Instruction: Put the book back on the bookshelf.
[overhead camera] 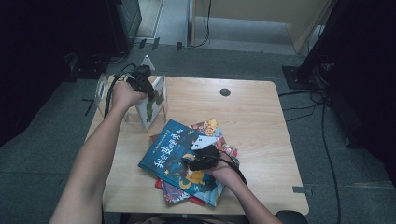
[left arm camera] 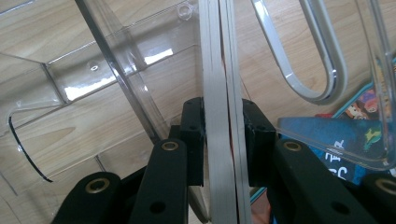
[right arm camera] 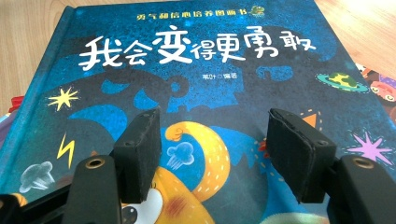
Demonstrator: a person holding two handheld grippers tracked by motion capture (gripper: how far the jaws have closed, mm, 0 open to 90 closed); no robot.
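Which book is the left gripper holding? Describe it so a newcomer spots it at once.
Start at the wooden table and go to the clear plastic book stand at its far left corner. Upright in it stands a thin white book with green shapes on its cover, clamped in the left gripper. The other books lie flat in a pile.

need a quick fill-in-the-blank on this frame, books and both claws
1. The left claw is shut on an upright book inside the clear ____ rack.
2. The right claw hovers with its jaws ____ over the stack.
3. The top book of that stack has a ____ cover.

Missing words: plastic; open; blue
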